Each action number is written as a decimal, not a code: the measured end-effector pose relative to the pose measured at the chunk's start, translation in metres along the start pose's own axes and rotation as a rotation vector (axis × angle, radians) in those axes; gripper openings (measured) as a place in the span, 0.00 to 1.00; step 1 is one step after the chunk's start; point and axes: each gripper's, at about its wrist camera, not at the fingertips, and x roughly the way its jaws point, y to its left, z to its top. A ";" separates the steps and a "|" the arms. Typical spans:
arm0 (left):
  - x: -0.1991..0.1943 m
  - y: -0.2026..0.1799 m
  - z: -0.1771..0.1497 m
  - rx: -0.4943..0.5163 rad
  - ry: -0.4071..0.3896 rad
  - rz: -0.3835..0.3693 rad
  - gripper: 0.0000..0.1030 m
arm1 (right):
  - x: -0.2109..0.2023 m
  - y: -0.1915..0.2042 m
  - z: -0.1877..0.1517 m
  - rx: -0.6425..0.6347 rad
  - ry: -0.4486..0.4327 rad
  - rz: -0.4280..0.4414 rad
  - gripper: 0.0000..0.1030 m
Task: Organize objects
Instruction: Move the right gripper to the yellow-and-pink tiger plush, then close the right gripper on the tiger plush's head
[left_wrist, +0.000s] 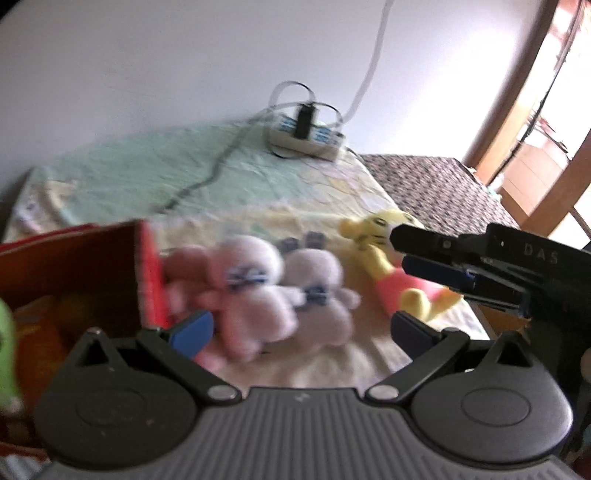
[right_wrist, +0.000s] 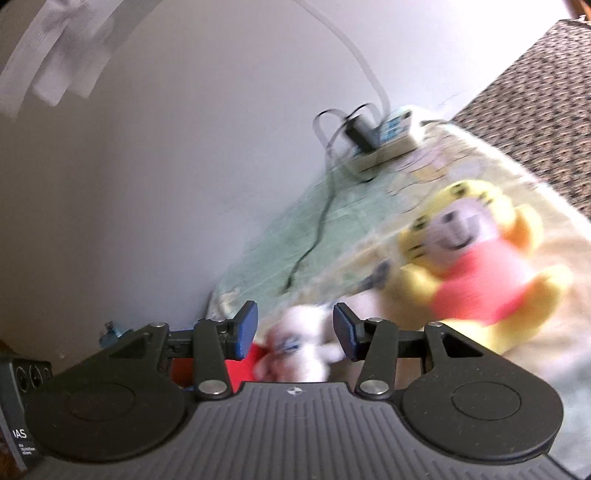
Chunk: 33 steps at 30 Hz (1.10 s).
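Box (left_wrist: 85, 273) at left on the bed (left_wrist: 258, 184), two small plush toys (left_wrist: 280, 291) just right of it, bear plush (left_wrist: 388, 266) further right, power strip (left_wrist: 306, 136) behind by wall

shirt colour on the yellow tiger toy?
Pinkish red; the yellow tiger toy shows it best in the right wrist view.

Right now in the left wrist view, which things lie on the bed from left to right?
Red box → pink plush → white plush → yellow plush in a pink shirt → right claw coming in from the right edge.
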 end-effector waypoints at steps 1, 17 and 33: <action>0.007 -0.008 0.001 0.002 0.006 -0.010 0.99 | -0.003 -0.008 0.003 0.003 -0.005 -0.009 0.48; 0.110 -0.075 0.025 -0.092 0.133 -0.178 0.99 | -0.022 -0.109 0.044 0.083 -0.040 -0.171 0.53; 0.180 -0.094 0.034 -0.109 0.262 -0.182 0.98 | 0.037 -0.160 0.055 0.197 0.113 -0.162 0.59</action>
